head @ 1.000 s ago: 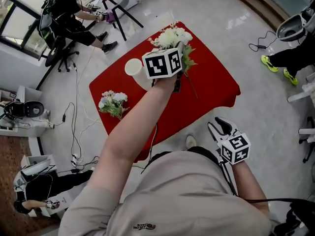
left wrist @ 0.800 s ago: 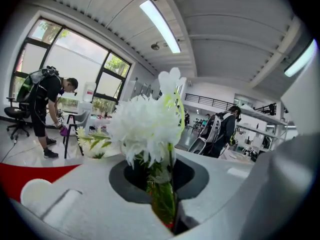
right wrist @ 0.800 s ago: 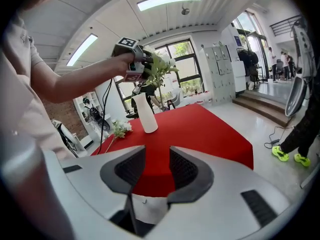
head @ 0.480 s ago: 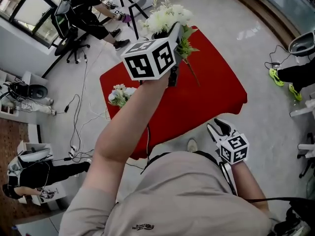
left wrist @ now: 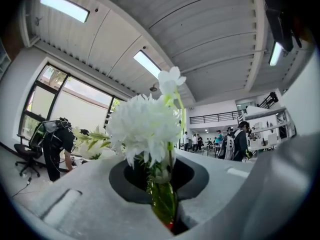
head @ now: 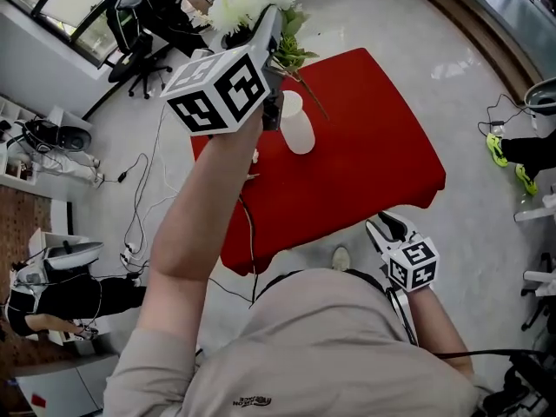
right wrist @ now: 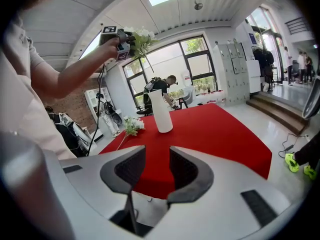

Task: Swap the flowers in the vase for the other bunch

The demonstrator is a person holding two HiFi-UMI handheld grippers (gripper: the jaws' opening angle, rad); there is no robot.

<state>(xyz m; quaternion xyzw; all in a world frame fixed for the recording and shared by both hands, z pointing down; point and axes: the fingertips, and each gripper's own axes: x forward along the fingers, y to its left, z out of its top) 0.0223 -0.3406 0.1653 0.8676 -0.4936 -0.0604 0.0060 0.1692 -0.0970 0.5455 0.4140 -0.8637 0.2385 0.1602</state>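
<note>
The white flowers [left wrist: 145, 126] are held by their stems in the left gripper [left wrist: 165, 189], high above the vase [head: 297, 124] on the counter [head: 373, 155]. They are judged light and easily crushed, so only the stems should be pinched; the right gripper [right wrist: 152, 166] is half open and empty

Red-clothed table [head: 373, 137] stands on the pale, glossy floor [head: 417, 33], and the cloth drapes over its edges. A white vase [head: 297, 127] stands upright on it, about ten o'clock from the table's middle in the head view. A small bunch of flowers [right wrist: 131, 125] lies flat on the cloth, at eight o'clock from the vase in the right gripper view, near it but apart.
</note>
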